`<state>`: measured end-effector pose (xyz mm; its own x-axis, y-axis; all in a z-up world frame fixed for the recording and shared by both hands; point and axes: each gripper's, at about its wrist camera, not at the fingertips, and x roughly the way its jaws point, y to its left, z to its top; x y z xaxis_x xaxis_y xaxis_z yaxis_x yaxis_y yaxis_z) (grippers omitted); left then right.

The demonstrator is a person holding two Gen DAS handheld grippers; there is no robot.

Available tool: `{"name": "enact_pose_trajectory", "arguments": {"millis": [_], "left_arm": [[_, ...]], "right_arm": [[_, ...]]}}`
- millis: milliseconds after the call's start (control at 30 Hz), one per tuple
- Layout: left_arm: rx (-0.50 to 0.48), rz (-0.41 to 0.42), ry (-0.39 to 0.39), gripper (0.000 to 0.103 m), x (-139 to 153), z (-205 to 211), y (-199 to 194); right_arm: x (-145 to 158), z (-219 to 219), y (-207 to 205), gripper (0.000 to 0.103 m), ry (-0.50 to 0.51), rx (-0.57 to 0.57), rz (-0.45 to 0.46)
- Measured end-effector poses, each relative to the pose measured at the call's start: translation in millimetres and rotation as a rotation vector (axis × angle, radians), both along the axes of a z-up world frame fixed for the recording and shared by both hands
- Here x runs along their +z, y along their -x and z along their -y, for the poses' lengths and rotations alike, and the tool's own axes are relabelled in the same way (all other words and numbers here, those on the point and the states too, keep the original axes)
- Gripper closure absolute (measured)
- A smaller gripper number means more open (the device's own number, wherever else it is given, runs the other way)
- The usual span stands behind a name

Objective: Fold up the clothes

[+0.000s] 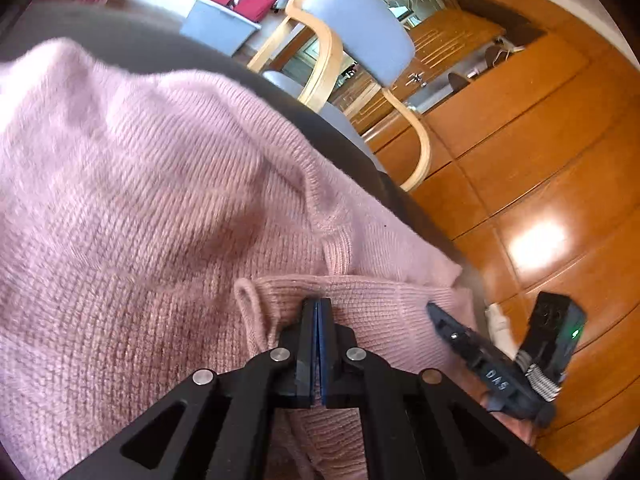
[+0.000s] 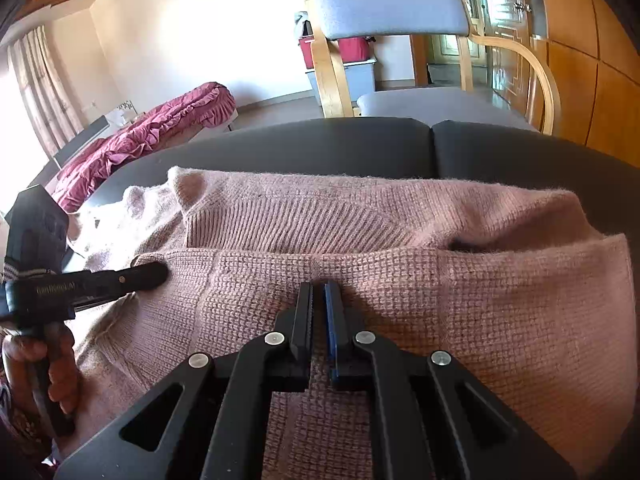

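**Both grippers pinched on pink sweater, dark table**

While the left wrist view is a bit blurred, the left gripper [image 1: 317,304] reads clearly: jaws fully together, with a fold of the pink knit sweater [image 1: 140,200] caught between the pads. Knit shows in the slit lower down between the fingers. Sweater covers most of the dark table [image 1: 120,46] and reaches its near edge. Right gripper [image 1: 434,309] enters from the lower right, tip touching the same folded edge. Grey chair [image 1: 360,24] with bent wood arms sits beyond the table, over wooden floor [image 1: 540,168].

Right wrist view: right gripper [image 2: 318,290] nearly closed, narrow slit left, knit fabric bunched in it, so it grips the sweater [image 2: 440,280]. Garment lies across the table [image 2: 320,144], one layer folded over toward the camera. Left gripper [image 2: 158,272] comes in from the left, tip on the fabric, held by a hand [image 2: 60,368]. Chair [image 2: 392,8] stands behind the table; maroon bedding [image 2: 160,128] far left.
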<state>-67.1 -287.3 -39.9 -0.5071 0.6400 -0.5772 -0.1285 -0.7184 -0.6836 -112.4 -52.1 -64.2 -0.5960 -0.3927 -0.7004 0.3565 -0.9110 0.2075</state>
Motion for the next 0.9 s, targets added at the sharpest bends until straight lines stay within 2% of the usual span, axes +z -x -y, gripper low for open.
{"name": "enact_pose_trajectory", "arguments": {"millis": [167,300,367,467,500,700,767,900], "left_arm": [[-0.009,-0.019,0.018,0.103,-2,-9,-2],[-0.011,-0.014,-0.001,0.103,-4,-7,-2],[-0.011,-0.014,-0.004,0.103,-4,-5,-2],[-0.008,-0.014,-0.008,0.103,-2,4,-5],[-0.006,-0.014,-0.009,0.103,1,7,-7],[-0.045,-0.094,0.052,0.088,25,5,-37],[-0.100,-0.089,0.111,0.088,25,-4,-44],[-0.092,-0.074,0.194,0.092,22,-2,-50]], "right_arm": [[10,7,-5,0.096,-0.046,0.009,-0.024],[26,25,-20,0.096,-0.006,0.095,-0.072],[23,40,-20,0.096,-0.014,0.141,-0.061],[1,57,-11,0.096,-0.118,0.144,-0.009],[2,56,-10,0.096,-0.105,0.144,-0.013],[1,41,-4,0.096,-0.011,0.141,0.014],[0,41,-5,0.096,-0.012,0.140,0.012],[1,45,-9,0.096,-0.047,0.137,-0.007]]}}
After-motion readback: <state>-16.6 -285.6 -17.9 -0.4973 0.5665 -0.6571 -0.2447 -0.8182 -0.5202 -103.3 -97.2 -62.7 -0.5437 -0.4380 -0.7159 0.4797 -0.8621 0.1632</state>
